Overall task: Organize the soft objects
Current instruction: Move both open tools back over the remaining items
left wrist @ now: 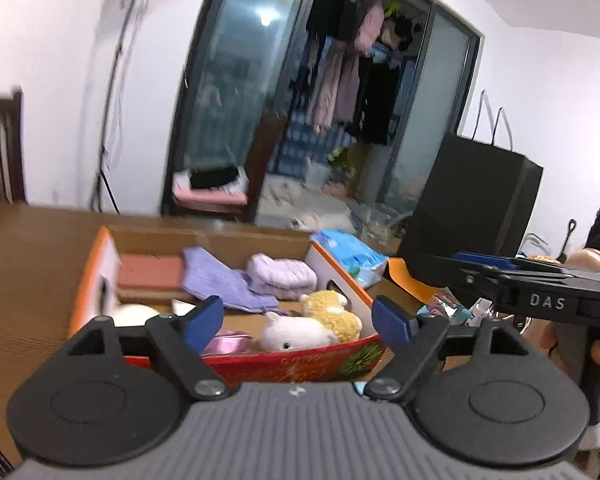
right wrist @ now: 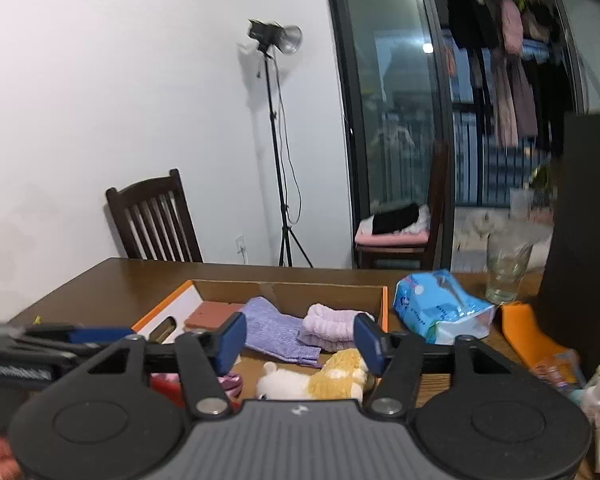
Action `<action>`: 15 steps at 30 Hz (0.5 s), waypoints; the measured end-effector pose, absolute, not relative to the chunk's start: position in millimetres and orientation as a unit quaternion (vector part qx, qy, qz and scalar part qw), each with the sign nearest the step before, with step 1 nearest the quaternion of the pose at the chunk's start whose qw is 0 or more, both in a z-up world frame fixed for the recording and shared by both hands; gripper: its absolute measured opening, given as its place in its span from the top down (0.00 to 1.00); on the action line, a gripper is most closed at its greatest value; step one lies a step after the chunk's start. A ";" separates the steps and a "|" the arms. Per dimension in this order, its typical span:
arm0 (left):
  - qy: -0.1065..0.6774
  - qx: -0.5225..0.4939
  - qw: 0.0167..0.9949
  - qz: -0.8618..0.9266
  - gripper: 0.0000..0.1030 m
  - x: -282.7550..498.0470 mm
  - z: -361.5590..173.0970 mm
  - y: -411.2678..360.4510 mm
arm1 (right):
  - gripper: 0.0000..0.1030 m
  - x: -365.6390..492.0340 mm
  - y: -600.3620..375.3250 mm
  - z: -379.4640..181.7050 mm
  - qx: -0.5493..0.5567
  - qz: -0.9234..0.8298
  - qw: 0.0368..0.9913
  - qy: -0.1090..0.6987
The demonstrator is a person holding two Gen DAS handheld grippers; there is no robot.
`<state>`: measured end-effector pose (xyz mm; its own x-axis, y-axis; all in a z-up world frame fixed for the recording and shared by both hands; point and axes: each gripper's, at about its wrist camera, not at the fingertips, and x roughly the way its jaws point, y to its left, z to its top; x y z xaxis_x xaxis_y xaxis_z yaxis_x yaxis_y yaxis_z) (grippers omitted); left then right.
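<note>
— Where did we have the soft things at that point?

— In the open cardboard box (right wrist: 383, 300) on the brown wooden table (right wrist: 112, 280). The white plush toy (left wrist: 296, 334) and the yellow plush toy (left wrist: 332, 314) lay touching at the near end, the lilac cloth (right wrist: 274, 330) and the rolled lilac towel (right wrist: 330, 326) further back, and a flat reddish-brown piece (left wrist: 150, 274) along the left wall.

— And our grippers?

— Both empty. The left gripper (left wrist: 298, 320) had its jaws released and spread, nothing between the blue pads. The right gripper (right wrist: 300, 340) was likewise parted and held nothing. Both hung above the near rim, pointing over the box.

— How did we judge the toys would handle?

— Light, squashy, not fragile. We reckoned a pinch across the body would hold better than on an ear or a leg, since the pile gives and slips. The cloth looked limp; taken by one edge it would likely unfold, so we thought the fold the better place.

— The surroundings?

— A blue tissue pack (right wrist: 440, 308) lay just beside the box, a drinking glass (right wrist: 506, 268) near it, and a tall black paper bag (left wrist: 476, 196) at the right. The glass was the one breakable thing. Behind were a dark wooden chair (right wrist: 154, 216), a lamp on a tripod (right wrist: 276, 40) and glass doors (right wrist: 396, 120) with clothes hanging beyond.
</note>
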<state>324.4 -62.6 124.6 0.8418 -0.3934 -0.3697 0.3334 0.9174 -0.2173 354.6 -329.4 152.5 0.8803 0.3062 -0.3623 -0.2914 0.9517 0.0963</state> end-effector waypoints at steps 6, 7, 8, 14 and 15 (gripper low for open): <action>0.149 -0.041 0.977 -0.144 0.09 242.8 121.8 -50.5 | 0.32 280.5 -320.4 145.3 -0.012 0.150 0.975 0.162; 0.145 -0.040 0.979 -0.140 0.09 229.9 118.0 -48.0 | 0.31 268.4 -318.9 141.8 -0.013 0.148 0.976 0.157; 0.144 -0.039 0.979 -0.140 0.08 219.2 113.9 -46.0 | 0.26 256.3 -317.5 137.8 -0.012 0.146 0.977 0.152; 0.162 -0.040 0.979 -0.118 0.06 162.4 83.9 -35.5 | 0.22 193.1 -305.4 111.9 -0.029 0.136 0.982 0.128; 0.163 -0.038 0.979 -0.112 0.06 152.8 79.5 -33.5 | 0.20 183.4 -304.4 106.7 -0.026 0.136 0.982 0.126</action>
<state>152.8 -33.5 79.5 0.9216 -0.2320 -0.3112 0.2071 0.9720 -0.1111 183.4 -304.4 106.7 0.9311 0.2612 -0.2544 -0.2745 0.9614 -0.0173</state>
